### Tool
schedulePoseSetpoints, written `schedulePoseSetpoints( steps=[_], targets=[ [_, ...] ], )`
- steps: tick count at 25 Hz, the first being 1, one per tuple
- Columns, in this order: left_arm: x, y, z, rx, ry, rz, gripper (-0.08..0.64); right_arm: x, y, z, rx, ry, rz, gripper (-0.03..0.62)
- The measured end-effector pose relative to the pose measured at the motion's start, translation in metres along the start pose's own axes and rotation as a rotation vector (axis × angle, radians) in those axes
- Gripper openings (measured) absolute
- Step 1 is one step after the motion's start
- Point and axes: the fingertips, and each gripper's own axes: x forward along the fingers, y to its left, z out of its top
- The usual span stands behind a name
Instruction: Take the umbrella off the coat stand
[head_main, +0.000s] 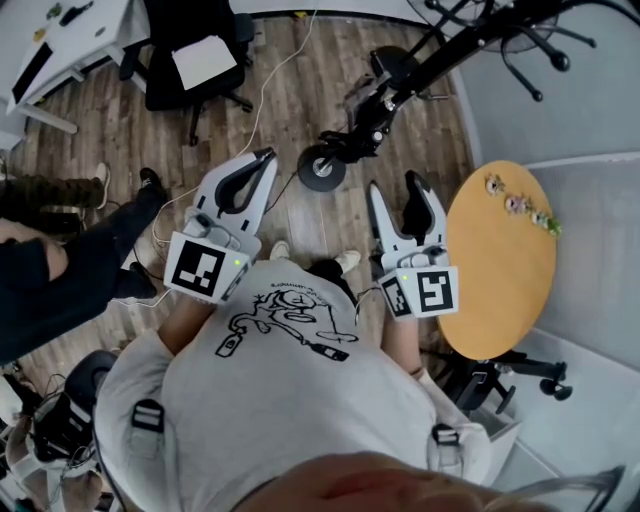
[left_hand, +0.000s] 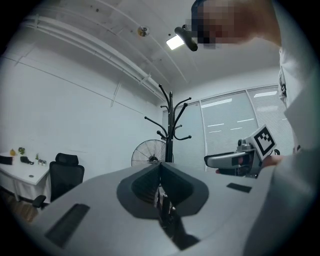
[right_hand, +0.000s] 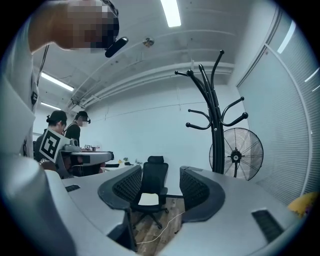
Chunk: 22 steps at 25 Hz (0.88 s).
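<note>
The black coat stand (left_hand: 170, 125) rises ahead by the window wall, with curved hooks at its top. It also shows in the right gripper view (right_hand: 216, 115) and as a slanting pole in the head view (head_main: 440, 55). I cannot make out an umbrella on its hooks. My left gripper (head_main: 268, 157) is held level, its jaws closed together (left_hand: 160, 167) with nothing between them. My right gripper (head_main: 395, 185) stands open (right_hand: 160, 175), also level, with only the floor and a chair seen through the gap. Both grippers are well short of the stand.
A standing fan (right_hand: 236, 152) is beside the coat stand. A round yellow table (head_main: 500, 260) with small trinkets is at my right. A black office chair (head_main: 195, 60) and a white desk (head_main: 60, 40) are far left, a cable (head_main: 265, 90) crosses the wooden floor, and a person (head_main: 60, 260) sits at my left.
</note>
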Motion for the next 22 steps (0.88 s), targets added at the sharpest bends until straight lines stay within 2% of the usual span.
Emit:
schedulePoseSetpoints(
  steps=[8,17,22],
  targets=[
    [0.008,-0.004,-0.002,-0.001,-0.004,0.001,0.008,0.008,-0.022,-0.027,-0.025,0.020,-0.026,0.239],
    [0.014,-0.011,-0.001,0.000,-0.012,-0.001,0.008,0.019,-0.055,-0.089,-0.048,0.061,-0.068,0.225],
    [0.017,-0.020,-0.002,0.004,-0.010,-0.006,0.008,0.021,-0.077,-0.122,-0.025,0.083,-0.093,0.225]
  ],
)
